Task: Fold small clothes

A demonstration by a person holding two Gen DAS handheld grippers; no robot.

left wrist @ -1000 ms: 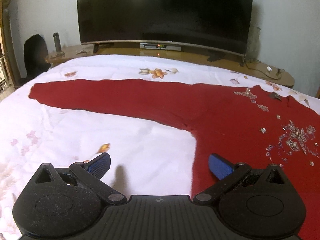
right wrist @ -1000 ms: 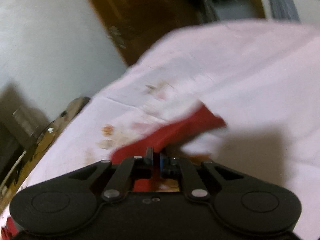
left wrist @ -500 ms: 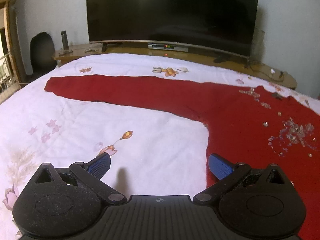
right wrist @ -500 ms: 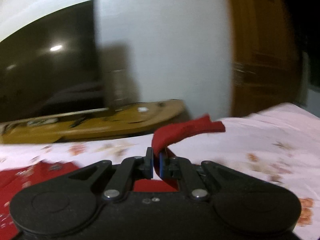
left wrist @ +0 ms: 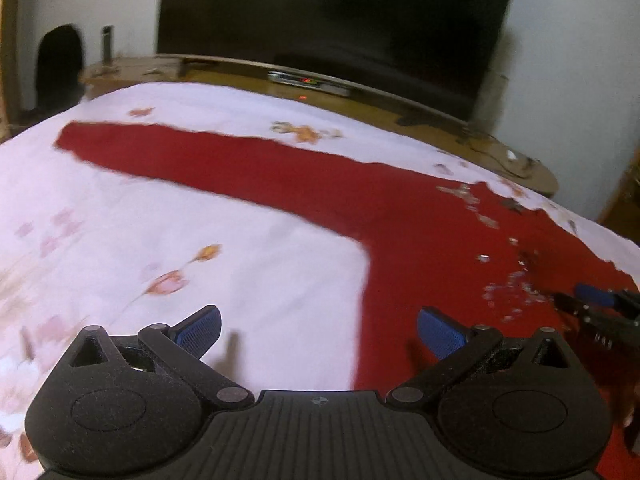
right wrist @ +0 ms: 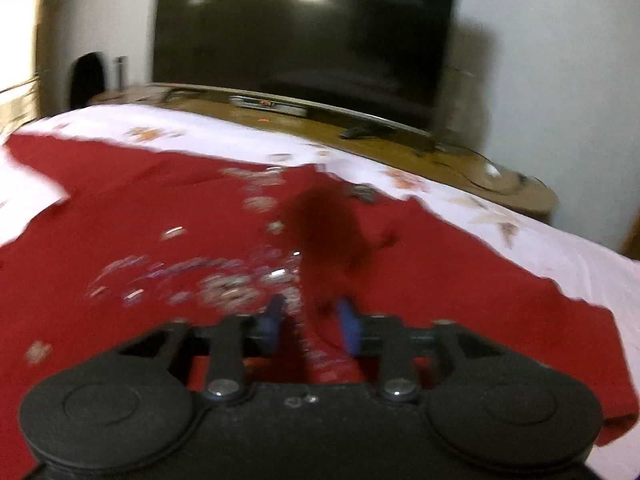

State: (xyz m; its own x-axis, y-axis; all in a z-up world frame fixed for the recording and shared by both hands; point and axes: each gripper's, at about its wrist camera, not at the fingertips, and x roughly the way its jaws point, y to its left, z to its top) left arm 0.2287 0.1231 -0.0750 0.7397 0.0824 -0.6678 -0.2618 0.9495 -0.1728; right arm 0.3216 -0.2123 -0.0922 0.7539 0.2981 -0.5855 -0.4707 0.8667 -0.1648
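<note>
- Right gripper (right wrist: 308, 322): its jaws have just been opening, after being clamped on the right sleeve (right wrist: 320, 236) in both earlier frames; now the blue pads stand apart, and a strip of red cloth lies in the gap, blurred, with no pad clearly pressing it; I judge the sleeve released.
- That sleeve, carried aloft a moment ago, now lies across the chest over the sequins (right wrist: 224, 280); this looks like the first fold laid in.
- Left gripper (left wrist: 320, 330): jaws wide open and empty, as in both earlier frames; it hovers low over the sheet (left wrist: 224, 240), its right pad over the body's edge.
- Sweater (left wrist: 432, 240): flat on the bed, chest up; in the left view the right gripper's tip (left wrist: 588, 298) now shows at the far right, absent before.
- Left sleeve (left wrist: 208, 160): stretched out toward the far corner, unfolded; likely the next fold, within the left gripper's reach.
- Beyond: a dark TV (left wrist: 336, 20) on a wooden bench (left wrist: 400, 100).
</note>
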